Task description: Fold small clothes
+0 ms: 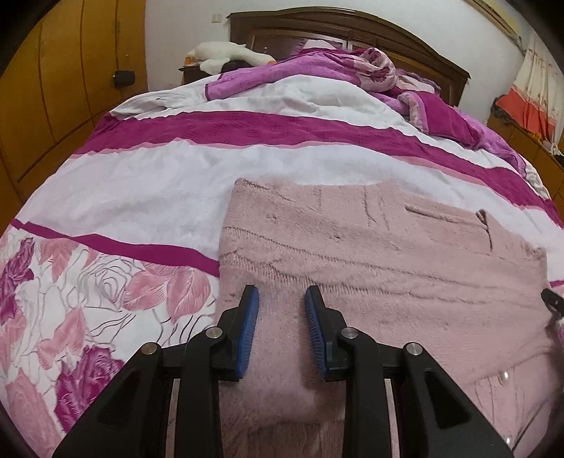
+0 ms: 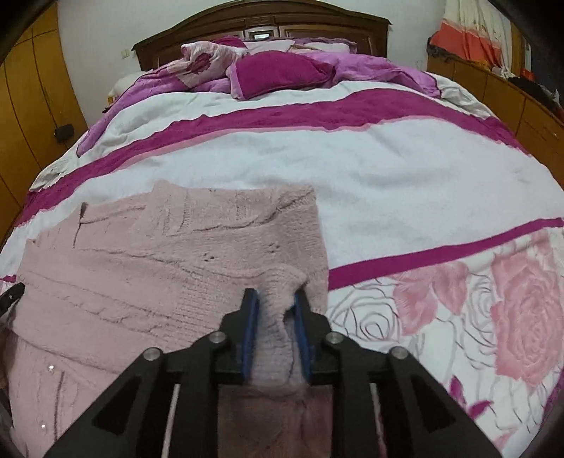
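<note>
A fuzzy pink knit sweater lies spread on the bed with its near part folded up; it also fills the lower left of the right wrist view. Small pearl buttons show along its near edge. My left gripper is at the sweater's left near part, and pink fabric fills the gap between its blue pads. My right gripper is at the sweater's right near edge, where a bunched ridge of knit is pinched between the pads. Each view catches a black tip of the other gripper at its edge.
The bedspread is white with magenta stripes and a rose print on its near side. Crumpled purple quilts and pillows lie by the dark wooden headboard. Wooden wardrobes stand on the left, a low cabinet on the right.
</note>
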A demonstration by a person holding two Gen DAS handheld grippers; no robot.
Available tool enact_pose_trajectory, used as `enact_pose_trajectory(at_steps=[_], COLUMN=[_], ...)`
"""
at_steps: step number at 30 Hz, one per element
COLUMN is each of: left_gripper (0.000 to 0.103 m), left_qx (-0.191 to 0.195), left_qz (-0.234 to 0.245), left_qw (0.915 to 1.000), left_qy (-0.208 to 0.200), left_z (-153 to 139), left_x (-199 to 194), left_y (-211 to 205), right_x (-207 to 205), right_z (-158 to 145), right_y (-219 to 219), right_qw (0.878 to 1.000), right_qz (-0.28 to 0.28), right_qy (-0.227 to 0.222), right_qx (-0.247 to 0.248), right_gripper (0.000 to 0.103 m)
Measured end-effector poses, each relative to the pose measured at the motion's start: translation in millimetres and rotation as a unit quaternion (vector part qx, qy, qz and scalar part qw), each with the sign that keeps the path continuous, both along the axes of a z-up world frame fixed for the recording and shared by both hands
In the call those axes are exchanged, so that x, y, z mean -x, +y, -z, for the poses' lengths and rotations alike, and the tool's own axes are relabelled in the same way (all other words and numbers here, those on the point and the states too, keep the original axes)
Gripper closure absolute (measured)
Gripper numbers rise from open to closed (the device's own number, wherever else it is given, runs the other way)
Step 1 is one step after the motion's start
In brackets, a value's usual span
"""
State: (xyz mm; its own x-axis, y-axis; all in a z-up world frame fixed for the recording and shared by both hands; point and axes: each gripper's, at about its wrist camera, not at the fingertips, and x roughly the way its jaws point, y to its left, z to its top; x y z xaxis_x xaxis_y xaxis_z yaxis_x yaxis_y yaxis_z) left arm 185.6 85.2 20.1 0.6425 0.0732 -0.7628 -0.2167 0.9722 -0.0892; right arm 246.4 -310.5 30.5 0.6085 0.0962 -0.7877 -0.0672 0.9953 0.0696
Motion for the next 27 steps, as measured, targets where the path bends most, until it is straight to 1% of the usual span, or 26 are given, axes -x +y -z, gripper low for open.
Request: enact_pose_trajectory(at_steps=[1,2,5,9,13,17,20,22,25,27], left_gripper=[0.097,0.097,0.097,0.097,0.097,0.097,0.097,0.097,0.097,0.097], left_qx=[-0.002,-0.005,-0.01,0.002,0.008,-0.006,-0.015,-0.011,-0.004,-0.006], left_qz=[0.005,0.01,0.022,0.023,0.024,0.04,0.048,0.053,0.065,0.074], left_qw=[1.0,0.9999,0.9997,0.9997,0.9997,0.9992,0.9987,0.9985,0.9979,0.9972], left_qy=[0.001,0.0,-0.003,-0.002,0.004,0.001,-0.001,-0.002,-0.002,-0.003], left_z=[-3,-6,-18,-32,-44,-61,-71,-78,-85,-88], left_x=[4,8,25,53,78,106,126,142,167,181], left_y=[-1,-2,-4,-1,-1,-10,-16,-20,-27,-33], right_x=[6,10,29,60,93,125,151,168,198,220], right_z=[-6,-10,-26,-49,-73,-93,-105,-112,-120,-123], right_y=[-1,-1,-2,-2,0,4,6,7,12,15], right_qw=[1.0,1.0,1.0,0.999,0.998,0.996,0.995,0.994,0.993,0.992], right_qz=[0.003,0.002,-0.009,-0.029,-0.046,-0.066,-0.076,-0.082,-0.093,-0.101], right_qy=[-0.002,-0.005,-0.016,-0.03,-0.044,-0.055,-0.058,-0.058,-0.062,-0.066], right_qx=[-0.006,-0.012,-0.018,-0.017,-0.018,-0.02,-0.028,-0.039,-0.031,-0.025], right_gripper=[0.069,0.068,0.068,0.064,0.062,0.061,0.061,0.061,0.06,0.059])
